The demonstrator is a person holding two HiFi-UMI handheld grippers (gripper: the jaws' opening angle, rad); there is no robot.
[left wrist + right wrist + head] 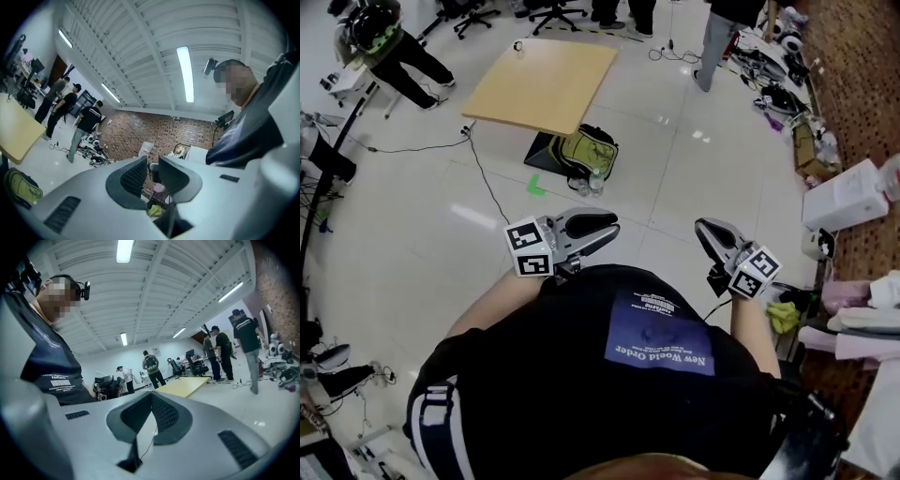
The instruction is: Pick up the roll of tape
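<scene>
The head camera sits above the person and looks steeply down past a dark shirt point(628, 375) to the floor point(412, 244). From there the table point(546, 82) lies far ahead, near the top edge.

The left gripper point(152, 161) carries its camera close behind its jaws. It faces roughly level, to the right of the table point(16, 131), toward a distant brick wall point(154, 129).

The camera on the right gripper point(151, 394) faces the table point(185, 386) at middle distance.

All three views share the table. The backpack point(586, 150) beside the table shows in the head view and, as the same backpack point(21, 187), in the left gripper view.
</scene>
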